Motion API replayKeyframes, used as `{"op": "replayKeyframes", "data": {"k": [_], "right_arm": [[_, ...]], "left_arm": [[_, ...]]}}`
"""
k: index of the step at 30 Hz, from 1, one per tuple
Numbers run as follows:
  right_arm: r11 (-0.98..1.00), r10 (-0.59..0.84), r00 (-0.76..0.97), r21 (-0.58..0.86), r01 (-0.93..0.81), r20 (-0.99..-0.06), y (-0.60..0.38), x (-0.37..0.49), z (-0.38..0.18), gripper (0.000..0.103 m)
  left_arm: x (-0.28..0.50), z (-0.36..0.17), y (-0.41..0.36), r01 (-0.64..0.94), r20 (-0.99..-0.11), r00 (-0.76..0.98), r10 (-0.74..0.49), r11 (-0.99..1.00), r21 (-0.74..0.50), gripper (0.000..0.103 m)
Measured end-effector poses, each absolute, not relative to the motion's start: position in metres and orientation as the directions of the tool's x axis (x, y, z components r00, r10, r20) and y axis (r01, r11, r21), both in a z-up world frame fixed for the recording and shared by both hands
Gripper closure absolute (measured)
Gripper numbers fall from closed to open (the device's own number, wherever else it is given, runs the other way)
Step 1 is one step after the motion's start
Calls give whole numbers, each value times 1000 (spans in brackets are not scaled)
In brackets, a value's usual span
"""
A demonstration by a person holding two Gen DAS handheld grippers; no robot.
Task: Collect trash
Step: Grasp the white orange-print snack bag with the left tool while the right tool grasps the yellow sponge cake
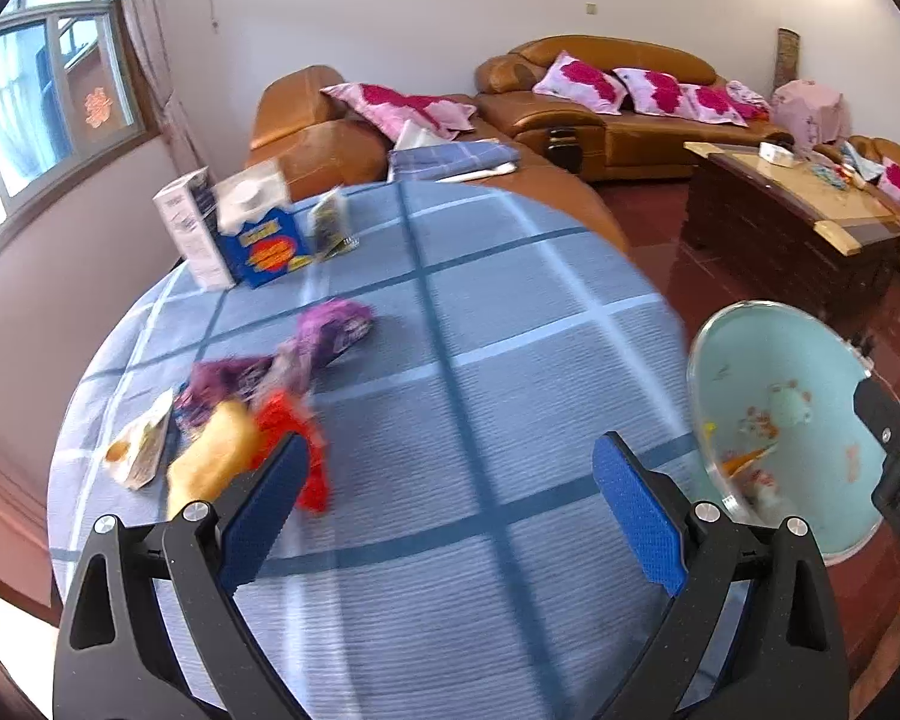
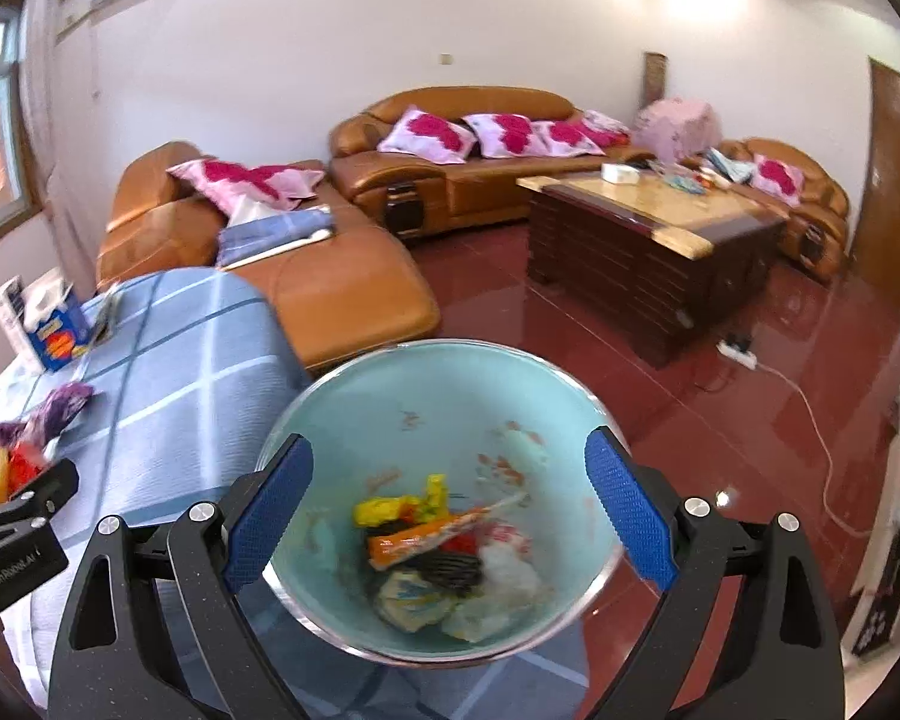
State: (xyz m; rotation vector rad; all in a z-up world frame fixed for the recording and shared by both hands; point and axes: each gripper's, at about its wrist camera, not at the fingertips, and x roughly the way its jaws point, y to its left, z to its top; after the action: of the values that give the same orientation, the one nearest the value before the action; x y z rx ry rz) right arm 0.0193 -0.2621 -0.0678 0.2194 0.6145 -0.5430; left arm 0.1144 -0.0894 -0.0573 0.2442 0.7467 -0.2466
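Down at the bottom of the left wrist view, the left gripper [image 1: 447,504] has its jaws spread wide with nothing between them, just blue checked tablecloth [image 1: 480,360] showing through the gap. It tilts down toward the table, and none of its blue pads [image 1: 267,510] touch any trash. The pile of wrappers sits at the left of the frame: a red wrapper [image 1: 297,450] right beside the left pad and partly behind it, a yellow wrapper [image 1: 210,462] next to that, a purple wrapper [image 1: 330,333] further up, and a pale packet [image 1: 144,450] at the far left. It's all pretty blurry, so I can't tell if the red one actually touches the pad. Upper left of the table there's a blue carton [image 1: 264,246] standing just beside a white box [image 1: 189,228].

Over in the right wrist view, the right gripper [image 2: 450,510] is also wide open and empty, angled down over the light blue trash bin [image 2: 390,408], which fills the lower middle of the frame. The bin sits right between the two fingers in the picture, but lower down, nothing gripping it. At its bottom is collected trash [image 2: 438,552]: yellow, orange and white wrappers plus something dark. In the left wrist view the same bin is at the right edge, beside the table.
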Motion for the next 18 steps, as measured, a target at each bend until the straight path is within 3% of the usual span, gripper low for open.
{"op": "replayKeyframes", "data": {"k": [11,18], "right_arm": [[935,-260,739,29,354,-621,-183,63,-65,16],[974,-117,756,76,215,-644,-134,87,-63,24]], "left_arm": [[110,-63,4,238,-700,707,-96,965,108,10],[117,-71,83,92,-717,697,21,989,118,10]]}}
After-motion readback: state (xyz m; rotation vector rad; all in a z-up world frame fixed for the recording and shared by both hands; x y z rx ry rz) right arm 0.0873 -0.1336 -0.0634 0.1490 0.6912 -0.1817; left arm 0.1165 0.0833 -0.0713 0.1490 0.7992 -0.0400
